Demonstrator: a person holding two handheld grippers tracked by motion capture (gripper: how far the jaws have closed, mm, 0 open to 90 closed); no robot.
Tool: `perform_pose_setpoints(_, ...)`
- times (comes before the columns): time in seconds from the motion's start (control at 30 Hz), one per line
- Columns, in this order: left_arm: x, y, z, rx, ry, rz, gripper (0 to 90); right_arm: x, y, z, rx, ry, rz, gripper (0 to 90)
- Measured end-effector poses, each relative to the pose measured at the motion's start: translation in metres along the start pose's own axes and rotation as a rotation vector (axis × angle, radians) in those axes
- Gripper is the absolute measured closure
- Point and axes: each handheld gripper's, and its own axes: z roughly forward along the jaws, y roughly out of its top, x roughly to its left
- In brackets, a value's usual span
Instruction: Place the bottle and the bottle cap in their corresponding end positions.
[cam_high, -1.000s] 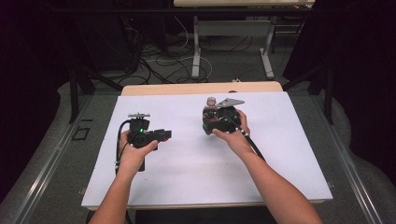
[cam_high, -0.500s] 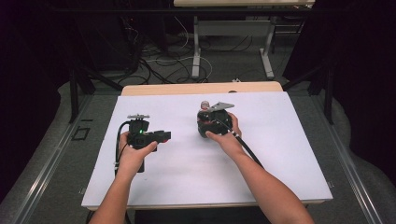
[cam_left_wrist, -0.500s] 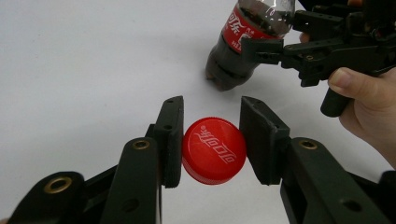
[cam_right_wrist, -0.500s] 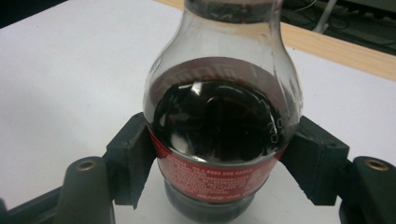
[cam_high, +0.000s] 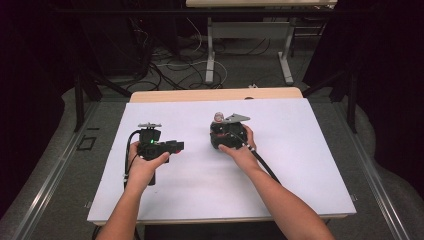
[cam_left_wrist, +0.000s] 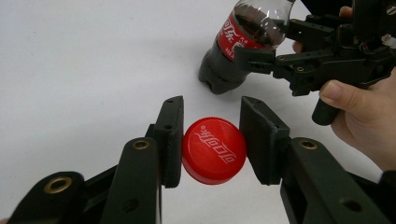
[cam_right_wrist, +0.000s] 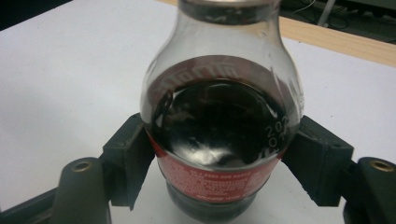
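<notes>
A red bottle cap (cam_left_wrist: 214, 150) with white lettering sits between the pads of my left gripper (cam_left_wrist: 210, 100), which is shut on it just above the white table top (cam_high: 300, 165). In the high view the left gripper (cam_high: 180, 146) is at the left, pointing right. A small uncapped cola bottle (cam_right_wrist: 219, 121) with a red label stands on the table (cam_left_wrist: 233, 42). My right gripper (cam_right_wrist: 222, 140) has its pads against the label on both sides. Its jaws have just been opening a little with the bottle still between them. In the high view it (cam_high: 217, 131) is at centre.
The white sheet covers a wooden table whose bare far edge (cam_high: 215, 95) shows. Beyond it are a second table's legs (cam_high: 210, 55) and loose cables on the floor. A cable (cam_high: 265, 167) trails along the right forearm.
The right hand has come down and slightly left with the bottle, which now stands on the table. The left hand and the cap have stayed put.
</notes>
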Motion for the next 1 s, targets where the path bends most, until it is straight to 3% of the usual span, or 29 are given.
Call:
perform_pose_setpoints(0.23, -0.002, -0.002, 0.005, 0.013, 0.001, 0.000, 61.5, -0.003, -0.005, -0.002, 0.070, 0.018, 0.020, 21.5)
perform_pose_setpoints(0.4, -0.003, -0.003, 0.008, 0.012, 0.006, 0.007, 61.5, -0.004, -0.010, -0.009, 0.097, 0.064, 0.030, 15.4)
perform_pose_setpoints(0.6, -0.005, -0.004, 0.017, 0.042, 0.009, 0.019, 61.5, -0.005, -0.016, -0.024, 0.163, 0.026, -0.024, 14.3)
perform_pose_setpoints(0.77, -0.008, -0.007, 0.025, 0.047, 0.016, 0.028, 61.5, -0.008, -0.024, -0.038, 0.172, -0.010, -0.061, 9.0)
perform_pose_setpoints(1.0, -0.018, -0.012, 0.041, 0.079, 0.012, 0.060, 61.5, -0.021, -0.040, -0.062, 0.199, -0.009, -0.029, 0.1)
